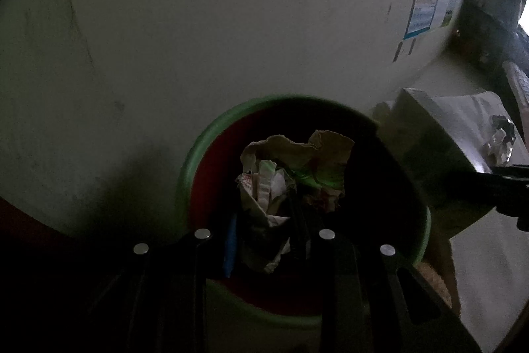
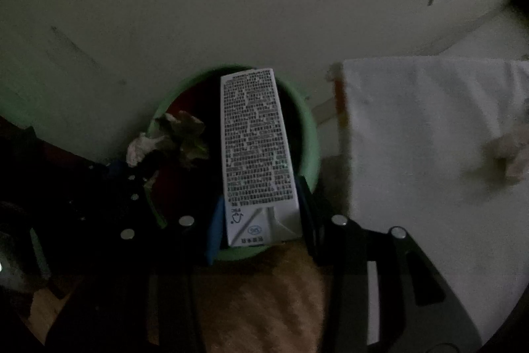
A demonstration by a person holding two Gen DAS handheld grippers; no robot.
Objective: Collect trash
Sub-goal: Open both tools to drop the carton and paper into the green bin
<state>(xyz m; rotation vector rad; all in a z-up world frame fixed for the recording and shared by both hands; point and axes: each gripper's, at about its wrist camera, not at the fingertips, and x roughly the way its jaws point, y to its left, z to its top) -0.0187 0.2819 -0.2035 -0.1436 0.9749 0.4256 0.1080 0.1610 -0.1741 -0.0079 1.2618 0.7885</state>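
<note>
Both loads are over the round green-rimmed bin (image 2: pixel 307 134) but not yet dropped: the left tool (image 1: pixel 264 240) grips a crumpled paper wad (image 1: pixel 291 177), the right tool (image 2: pixel 259 220) a white printed carton (image 2: pixel 256 151).

The room is dim, and most of both views is filled by a pale, off-white plaster wall (image 1: pixel 198 22) with some faint dark scuff marks. High on the right of it hangs a rectangular printed paper notice with a blue border (image 1: pixel 425 5) (its text is too blurred to read). Lower on the right stands a white flat-topped piece of furniture (image 2: pixel 429 128); what kind it is cannot be told. Below it shows a light brown woven floor covering (image 2: pixel 264 293). At the far right edge of the left wrist view, a small patch of bright daylight (image 1: pixel 525 17) enters.
</note>
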